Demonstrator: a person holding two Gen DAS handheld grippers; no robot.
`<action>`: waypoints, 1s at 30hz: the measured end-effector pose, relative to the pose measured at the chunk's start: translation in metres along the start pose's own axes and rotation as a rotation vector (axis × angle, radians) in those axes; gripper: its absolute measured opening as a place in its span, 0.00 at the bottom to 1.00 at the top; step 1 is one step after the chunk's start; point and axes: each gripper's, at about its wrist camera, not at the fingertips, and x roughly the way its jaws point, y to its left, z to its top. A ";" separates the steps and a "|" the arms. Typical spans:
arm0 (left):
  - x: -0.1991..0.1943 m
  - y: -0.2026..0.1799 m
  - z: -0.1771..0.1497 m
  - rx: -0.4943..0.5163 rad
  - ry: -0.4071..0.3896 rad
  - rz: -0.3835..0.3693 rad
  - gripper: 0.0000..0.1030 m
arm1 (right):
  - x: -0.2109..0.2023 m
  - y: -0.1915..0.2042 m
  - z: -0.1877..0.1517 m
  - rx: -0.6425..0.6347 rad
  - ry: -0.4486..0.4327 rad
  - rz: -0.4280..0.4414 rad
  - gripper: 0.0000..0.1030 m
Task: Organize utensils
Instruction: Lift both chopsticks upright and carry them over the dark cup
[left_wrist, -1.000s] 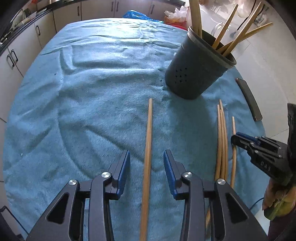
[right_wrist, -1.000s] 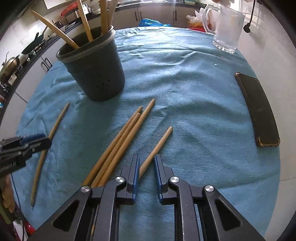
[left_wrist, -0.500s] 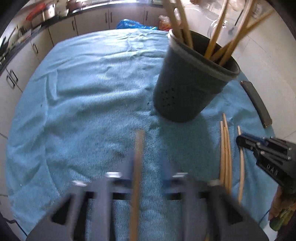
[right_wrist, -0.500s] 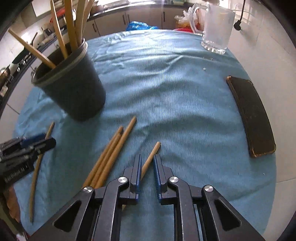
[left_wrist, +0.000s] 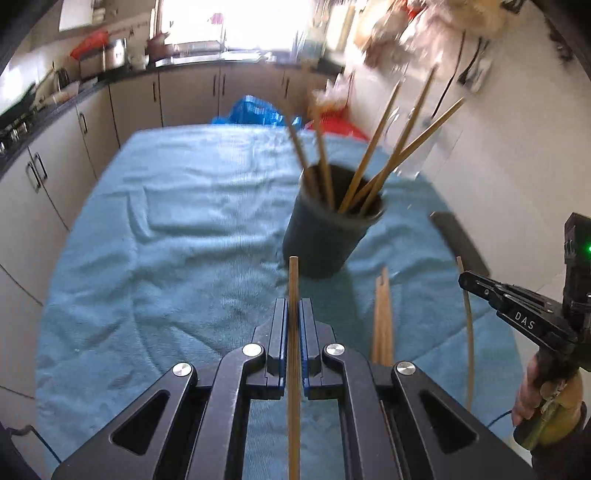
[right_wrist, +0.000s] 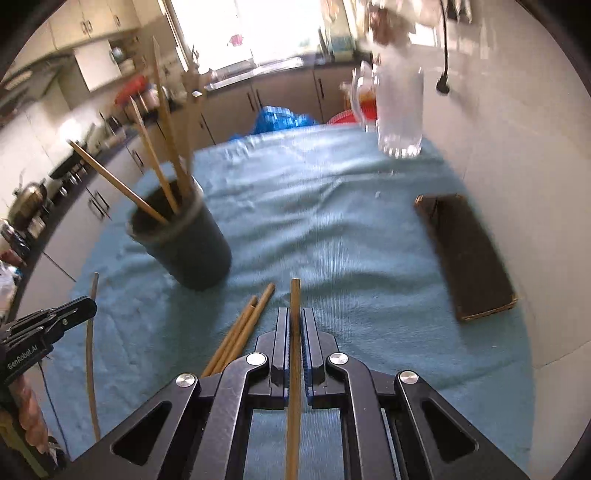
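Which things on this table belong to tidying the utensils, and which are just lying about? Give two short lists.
Part of the job:
- chopstick in left tongs
- chopstick in right tongs
- loose chopsticks on the cloth
- dark holder with chopsticks in it

Just lying about:
- glass mug
- phone
- blue cloth
- blue bag

Two markings are showing up for you here. In your left wrist view, the white letters "DAS" are standing on the black side of the right gripper (left_wrist: 480, 282), out at about three o'clock. In your right wrist view, the white word "GenRobot.AI" is running along the black body of the left gripper (right_wrist: 83, 304), at about nine o'clock. A green light is glowing on the right gripper's housing, but it is carrying no lettering. Nothing else is reading legibly.
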 end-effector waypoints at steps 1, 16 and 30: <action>-0.007 -0.001 0.001 0.006 -0.015 0.003 0.05 | -0.011 0.000 -0.001 -0.002 -0.025 0.008 0.06; -0.084 -0.038 -0.019 0.102 -0.166 0.069 0.05 | -0.103 0.026 -0.027 -0.074 -0.217 0.044 0.06; -0.100 -0.044 -0.024 0.106 -0.196 0.079 0.05 | -0.137 0.030 -0.030 -0.073 -0.298 0.045 0.06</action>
